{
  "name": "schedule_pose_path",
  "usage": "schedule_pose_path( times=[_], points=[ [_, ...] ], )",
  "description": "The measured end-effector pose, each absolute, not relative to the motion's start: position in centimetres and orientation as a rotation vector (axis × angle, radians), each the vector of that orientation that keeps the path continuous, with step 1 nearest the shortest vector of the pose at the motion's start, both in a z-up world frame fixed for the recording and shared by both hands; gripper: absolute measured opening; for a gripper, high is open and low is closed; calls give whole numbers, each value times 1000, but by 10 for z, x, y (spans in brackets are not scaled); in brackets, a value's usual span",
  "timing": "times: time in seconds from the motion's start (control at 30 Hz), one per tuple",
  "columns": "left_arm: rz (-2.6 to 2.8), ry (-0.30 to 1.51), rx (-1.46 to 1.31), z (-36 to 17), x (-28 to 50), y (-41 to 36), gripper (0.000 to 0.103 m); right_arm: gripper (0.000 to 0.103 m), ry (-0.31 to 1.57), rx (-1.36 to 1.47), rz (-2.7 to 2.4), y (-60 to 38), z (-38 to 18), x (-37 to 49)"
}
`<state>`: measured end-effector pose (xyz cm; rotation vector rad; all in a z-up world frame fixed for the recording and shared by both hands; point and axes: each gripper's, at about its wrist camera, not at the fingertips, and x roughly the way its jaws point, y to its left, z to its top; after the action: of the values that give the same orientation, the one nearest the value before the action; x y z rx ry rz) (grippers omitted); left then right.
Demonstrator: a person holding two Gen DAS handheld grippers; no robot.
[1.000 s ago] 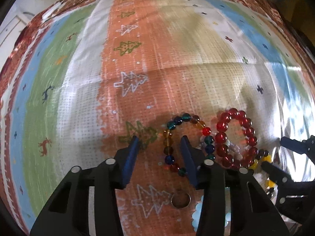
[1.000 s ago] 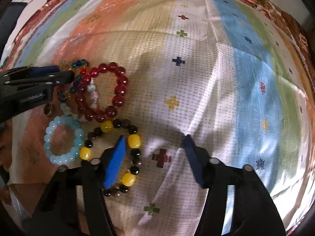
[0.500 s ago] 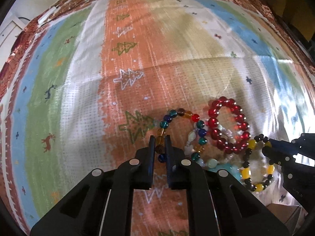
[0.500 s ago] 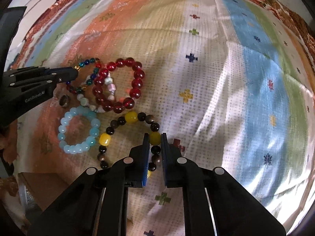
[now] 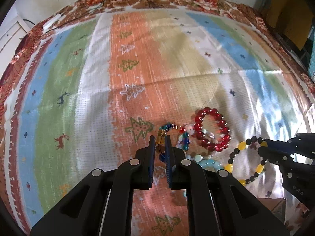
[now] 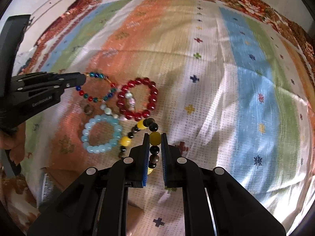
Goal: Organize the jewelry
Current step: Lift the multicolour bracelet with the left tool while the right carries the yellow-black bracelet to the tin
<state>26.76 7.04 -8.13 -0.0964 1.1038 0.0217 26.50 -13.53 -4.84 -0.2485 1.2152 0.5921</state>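
My left gripper [image 5: 159, 142] is shut on the multicoloured glass bead bracelet [image 5: 173, 128], which hangs from its pads a little above the cloth; from the right wrist view that bracelet [image 6: 96, 90] dangles from the left gripper [image 6: 83, 78]. My right gripper [image 6: 154, 138] is shut on the black and yellow bead bracelet [image 6: 137, 127], pinching a yellow bead and lifting that side. In the left wrist view the right gripper [image 5: 262, 146] holds that bracelet [image 5: 239, 147]. A red bead bracelet [image 6: 137, 98] and a pale blue one [image 6: 102, 133] lie on the cloth between them.
A striped patterned cloth [image 6: 216, 78] covers the surface. A small brown ring [image 6: 88, 109] and a string of pale mixed beads [image 6: 110, 110] lie by the bracelets. A brown box edge [image 5: 271, 206] shows at the near side. A person's hand [image 6: 7, 137] grips the left tool.
Both grippers closed from open onto their bracelets, then rose with them. The multicoloured bracelet and the black and yellow one have lifted off the cloth.
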Motion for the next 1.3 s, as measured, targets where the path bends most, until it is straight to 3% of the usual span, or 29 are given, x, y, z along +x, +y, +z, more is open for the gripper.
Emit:
schedule_pose_path(
  times=[1.3],
  points=[
    [-52,873,-96,6,154,16,9,12,962,-182,731,-153,44,177]
  ],
)
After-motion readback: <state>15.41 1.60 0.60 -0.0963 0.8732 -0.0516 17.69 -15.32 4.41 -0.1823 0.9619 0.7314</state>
